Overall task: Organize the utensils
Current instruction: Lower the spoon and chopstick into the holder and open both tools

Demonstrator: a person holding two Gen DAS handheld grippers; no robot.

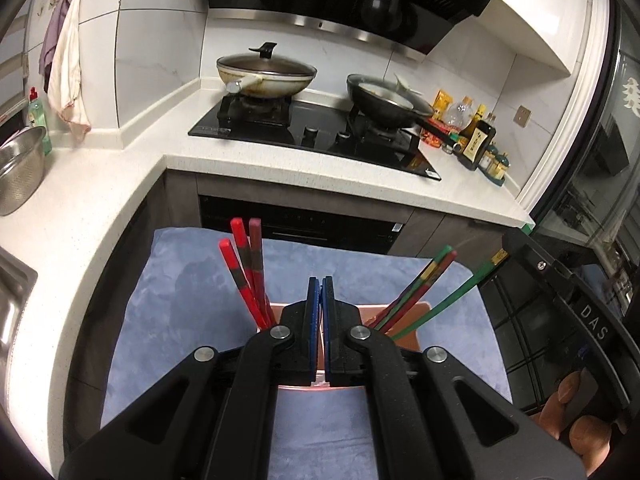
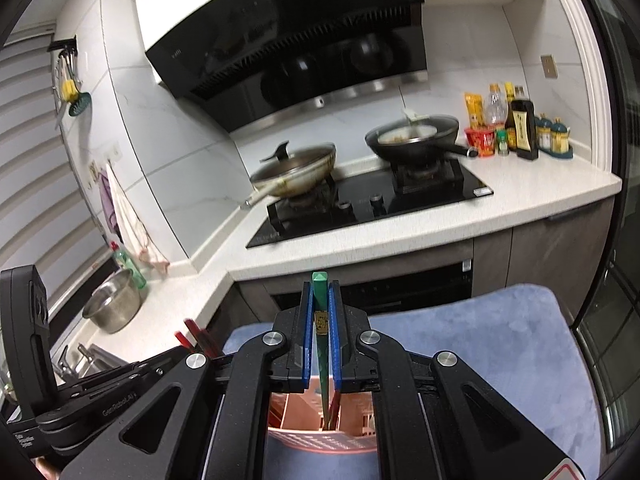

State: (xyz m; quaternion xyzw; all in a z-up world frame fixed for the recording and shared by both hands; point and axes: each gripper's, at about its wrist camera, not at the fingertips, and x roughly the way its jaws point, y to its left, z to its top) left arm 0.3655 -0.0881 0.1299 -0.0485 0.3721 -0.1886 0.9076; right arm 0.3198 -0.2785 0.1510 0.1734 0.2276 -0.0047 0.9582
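Observation:
A pink utensil holder (image 1: pixel 404 338) stands on a blue cloth (image 1: pixel 192 280). Red chopsticks (image 1: pixel 250 268) lean in its left side; red-green chopsticks (image 1: pixel 416 288) and a green chopstick (image 1: pixel 444 300) lean in its right side. My left gripper (image 1: pixel 321 284) is shut and empty, right above the holder's middle. In the right wrist view my right gripper (image 2: pixel 320 300) is shut on the green chopstick (image 2: pixel 320 292), whose lower end reaches into the pink holder (image 2: pixel 320 436). The left gripper's body (image 2: pixel 60 400) shows at the left.
White L-shaped counter (image 1: pixel 120 176) with a black gas hob (image 1: pixel 312 136), a lidded pan (image 1: pixel 266 74) and a black wok (image 1: pixel 384 102). Sauce bottles (image 1: pixel 476 136) at the right. Steel bowl (image 1: pixel 18 168) and sink at the left. Oven front (image 1: pixel 300 220) beyond the cloth.

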